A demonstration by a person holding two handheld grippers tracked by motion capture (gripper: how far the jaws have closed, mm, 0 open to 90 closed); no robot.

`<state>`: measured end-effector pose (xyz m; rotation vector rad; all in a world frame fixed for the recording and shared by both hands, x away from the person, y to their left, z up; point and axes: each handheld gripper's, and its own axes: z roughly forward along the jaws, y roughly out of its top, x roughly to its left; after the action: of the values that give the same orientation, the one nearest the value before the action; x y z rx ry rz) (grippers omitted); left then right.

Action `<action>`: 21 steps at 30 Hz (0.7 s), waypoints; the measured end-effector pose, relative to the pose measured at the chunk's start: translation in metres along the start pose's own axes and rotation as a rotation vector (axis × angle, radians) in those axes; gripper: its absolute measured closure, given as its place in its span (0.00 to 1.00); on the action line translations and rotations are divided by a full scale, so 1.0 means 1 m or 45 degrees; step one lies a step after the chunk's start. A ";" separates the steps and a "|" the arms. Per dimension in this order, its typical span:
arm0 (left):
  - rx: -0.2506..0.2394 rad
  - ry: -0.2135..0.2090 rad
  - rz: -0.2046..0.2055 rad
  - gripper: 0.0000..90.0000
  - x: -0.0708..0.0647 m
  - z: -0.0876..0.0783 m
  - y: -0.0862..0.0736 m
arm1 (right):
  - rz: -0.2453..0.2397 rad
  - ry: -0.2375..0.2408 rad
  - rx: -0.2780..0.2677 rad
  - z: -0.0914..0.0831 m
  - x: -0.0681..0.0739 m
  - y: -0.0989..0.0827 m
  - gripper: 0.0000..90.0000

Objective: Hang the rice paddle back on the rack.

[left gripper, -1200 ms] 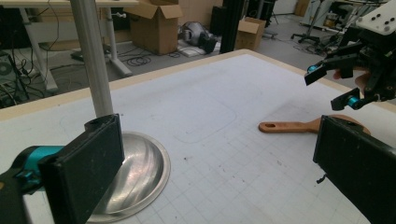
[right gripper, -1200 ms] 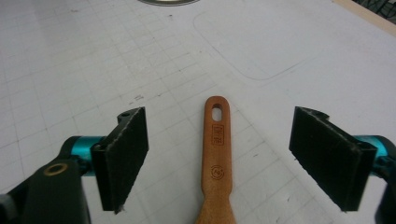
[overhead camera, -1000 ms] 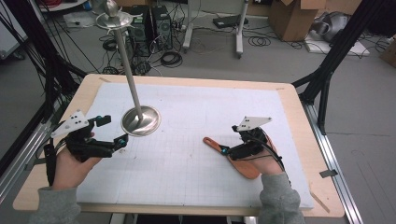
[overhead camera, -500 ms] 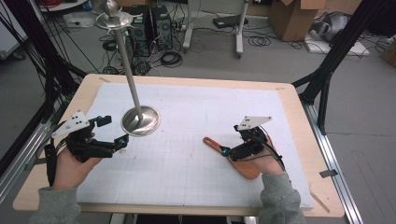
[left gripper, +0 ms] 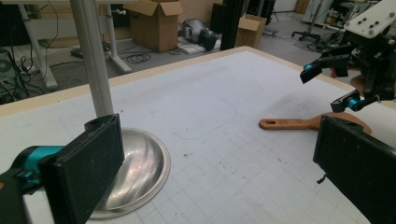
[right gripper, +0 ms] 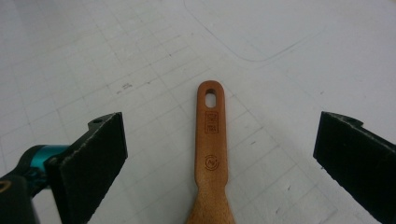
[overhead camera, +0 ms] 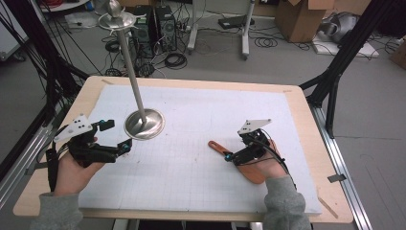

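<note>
Nearest the front edge of the counter (overhead camera: 306,103), the two hands come in, one toward each front corner. The right gripper (overhead camera: 229,156) hangs over the spatula (overhead camera: 249,168), a wooden one lying flat on the white mat (overhead camera: 206,120) near the front right corner, its handle pointing toward the middle of the counter. In the right gripper view the handle (right gripper: 211,140) lies centred between the fingers (right gripper: 91,161), which stand wide and have just been opening; the pads are well clear of the wood on both sides, so nothing is gripped. By my reading the work is at its start: the spatula is lined up for a grasp but not yet taken, and closing, lifting and carrying it are all left.

The left gripper (overhead camera: 116,135) rests near the front left corner, its fingers (left gripper: 88,172) also wide and holding nothing. One finger is just beside the rim of the stand's (overhead camera: 143,123) round metal base; I cannot tell whether it touches.

Farther in, the stand's pole rises from that base, left of the counter's middle, to a small metal dish at its top. The back half of the mat is bare.
</note>
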<state>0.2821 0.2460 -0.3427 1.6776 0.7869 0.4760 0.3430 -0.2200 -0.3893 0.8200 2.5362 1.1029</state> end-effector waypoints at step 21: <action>0.024 0.011 -0.002 0.03 -0.002 -0.002 -0.004 | 0.062 -0.011 0.177 0.023 -0.004 -0.003 0.15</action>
<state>0.2781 0.2464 -0.3461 1.6933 0.8009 0.4762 0.3556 -0.2102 -0.4072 0.9234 2.6221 0.9434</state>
